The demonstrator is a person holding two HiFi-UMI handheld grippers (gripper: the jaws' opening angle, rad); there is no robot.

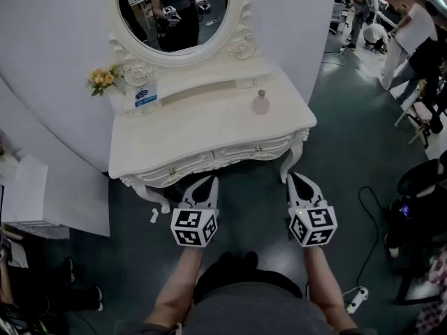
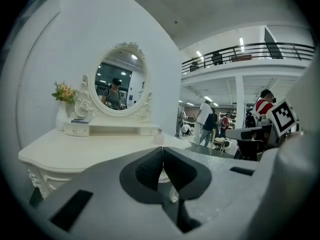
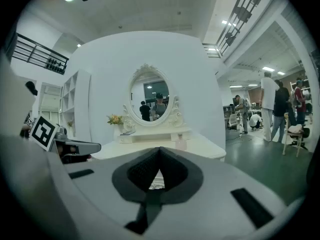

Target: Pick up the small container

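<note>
A small pale pink container (image 1: 260, 102) with a narrow neck stands upright on the white dressing table (image 1: 202, 135), toward its right side; it also shows as the container (image 3: 180, 142) in the right gripper view and the container (image 2: 158, 138) in the left gripper view. Both grippers hang in front of the table, short of its front edge. My left gripper (image 1: 202, 182) is shut with nothing between its jaws. My right gripper (image 1: 296, 179) is shut and empty too, its tip below the table's right front corner.
An oval mirror (image 1: 174, 12) in a carved frame stands at the table's back, with a vase of yellow flowers (image 1: 102, 79) and a blue-labelled box (image 1: 145, 97) at the back left. People (image 1: 363, 5) and chairs are on the floor far right. A cable (image 1: 363, 208) lies at right.
</note>
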